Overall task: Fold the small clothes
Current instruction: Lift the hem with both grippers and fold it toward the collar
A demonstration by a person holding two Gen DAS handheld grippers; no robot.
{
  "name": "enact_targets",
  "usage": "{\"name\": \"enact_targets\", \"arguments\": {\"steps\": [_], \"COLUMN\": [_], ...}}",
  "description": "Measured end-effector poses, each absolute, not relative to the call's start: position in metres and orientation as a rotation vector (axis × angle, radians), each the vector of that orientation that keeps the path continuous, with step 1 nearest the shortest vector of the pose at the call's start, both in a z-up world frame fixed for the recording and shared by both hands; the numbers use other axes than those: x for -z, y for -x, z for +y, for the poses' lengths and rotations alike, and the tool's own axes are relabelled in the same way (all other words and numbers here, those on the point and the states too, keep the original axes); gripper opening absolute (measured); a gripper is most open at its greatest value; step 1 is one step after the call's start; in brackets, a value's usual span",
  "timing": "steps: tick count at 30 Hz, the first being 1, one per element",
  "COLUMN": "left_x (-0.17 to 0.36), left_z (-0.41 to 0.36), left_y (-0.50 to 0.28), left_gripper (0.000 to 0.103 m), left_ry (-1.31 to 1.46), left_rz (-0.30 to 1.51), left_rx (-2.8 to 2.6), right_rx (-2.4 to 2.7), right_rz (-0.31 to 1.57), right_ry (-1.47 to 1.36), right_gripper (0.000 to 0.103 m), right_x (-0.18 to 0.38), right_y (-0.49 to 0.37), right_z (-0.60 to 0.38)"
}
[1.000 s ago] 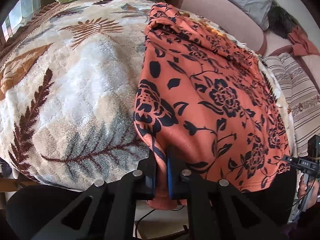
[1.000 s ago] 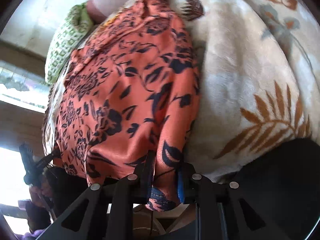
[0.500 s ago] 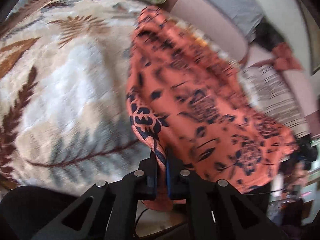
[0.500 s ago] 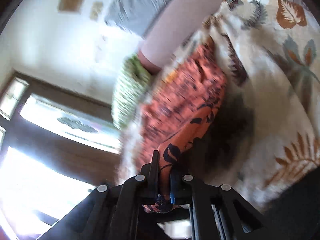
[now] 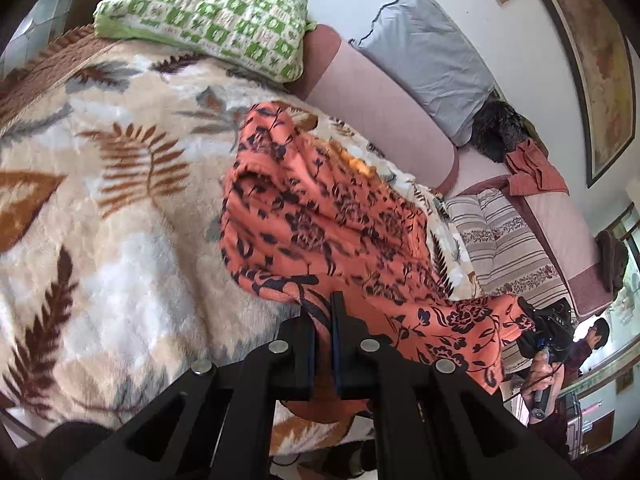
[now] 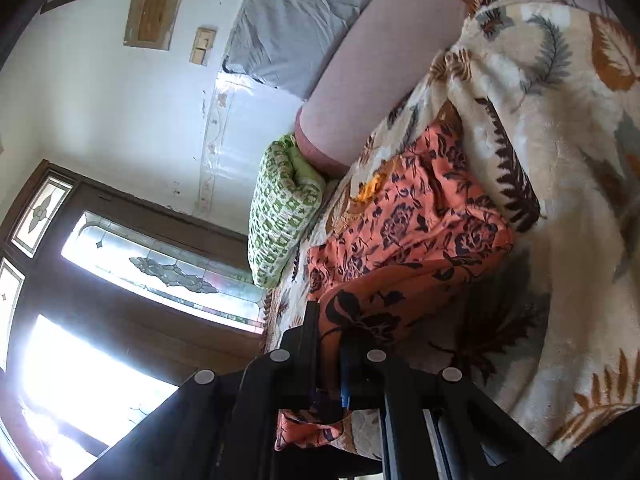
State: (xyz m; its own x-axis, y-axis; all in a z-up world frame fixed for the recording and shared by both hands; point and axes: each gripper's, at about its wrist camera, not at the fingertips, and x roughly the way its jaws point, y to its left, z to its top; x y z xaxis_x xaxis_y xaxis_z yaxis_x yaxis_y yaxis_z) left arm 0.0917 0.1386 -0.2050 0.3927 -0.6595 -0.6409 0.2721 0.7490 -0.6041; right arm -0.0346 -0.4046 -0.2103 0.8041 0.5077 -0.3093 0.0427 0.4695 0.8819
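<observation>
Between the black fingers of the left claw [image 5: 323, 340], at the near edge of the scene, a corner of the orange garment with black floral print [image 5: 320, 216] is pinched, the jaws closed on the thin cloth. Likewise closed, the right claw [image 6: 329, 344] grips another near corner of that garment [image 6: 404, 220], a short tail of cloth hanging below its fingers. From both claws the garment runs away toward the far side, its near edge raised off the bed and its far part lying rumpled on the cream plush blanket with brown and grey leaf pattern [image 5: 120, 208]. Beyond the garment's far end, on the left, lies a green-and-white checked pillow [image 5: 208, 20]; beside it a long pink bolster cushion [image 5: 380, 108] lies along the white wall, with a grey pillow [image 5: 428, 56] propped behind it. Farther right, a striped folded quilt [image 5: 504, 244] rests beside the blanket. At the far right edge, a person's hand [image 5: 542, 368] holds the right claw's handle.
</observation>
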Motion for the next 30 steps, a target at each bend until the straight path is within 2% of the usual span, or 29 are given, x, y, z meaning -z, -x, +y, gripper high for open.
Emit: {"name": "enact_targets", "arguments": {"steps": [11, 13, 15, 16, 18, 19, 20, 21, 25, 30], "left_x": [0.260, 0.270, 0.285, 0.292, 0.294, 0.291, 0.288, 0.285, 0.263, 0.205], "left_z": [0.139, 0.136, 0.135, 0.133, 0.130, 0.129, 0.126, 0.124, 0.117, 0.122], "left_y": [-0.060, -0.062, -0.065, -0.066, -0.067, -0.067, -0.067, -0.067, -0.077, -0.126], "left_gripper": [0.007, 0.013, 0.035, 0.035, 0.034, 0.028, 0.012, 0.008, 0.006, 0.006], "left_ry": [0.417, 0.374, 0.376, 0.373, 0.354, 0.345, 0.335, 0.322, 0.336, 0.489], "left_rz": [1.152, 1.194, 1.258, 1.291, 1.297, 1.286, 1.281, 1.281, 1.261, 1.108], "left_rx": [0.523, 0.490, 0.481, 0.475, 0.478, 0.496, 0.517, 0.533, 0.629, 0.691], "right_rx": [-0.241, -0.236, -0.229, -0.222, -0.214, -0.212, -0.211, -0.212, -0.231, -0.273], "right_rz": [0.704, 0.726, 0.752, 0.768, 0.800, 0.817, 0.829, 0.836, 0.823, 0.747], "right_ry": [-1.148, -1.145, -1.126, -1.113, -1.104, -1.103, -1.102, -1.098, -1.072, -1.044], "right_gripper": [0.008, 0.008, 0.008, 0.008, 0.008, 0.008, 0.008, 0.008, 0.008, 0.008], "right_x": [0.271, 0.274, 0.276, 0.277, 0.281, 0.283, 0.285, 0.285, 0.268, 0.233], "right_y": [0.064, 0.064, 0.063, 0.061, 0.058, 0.057, 0.056, 0.055, 0.046, 0.014], "right_z": [-0.398, -0.397, -0.395, -0.394, -0.391, -0.389, -0.389, -0.388, -0.390, -0.406]}}
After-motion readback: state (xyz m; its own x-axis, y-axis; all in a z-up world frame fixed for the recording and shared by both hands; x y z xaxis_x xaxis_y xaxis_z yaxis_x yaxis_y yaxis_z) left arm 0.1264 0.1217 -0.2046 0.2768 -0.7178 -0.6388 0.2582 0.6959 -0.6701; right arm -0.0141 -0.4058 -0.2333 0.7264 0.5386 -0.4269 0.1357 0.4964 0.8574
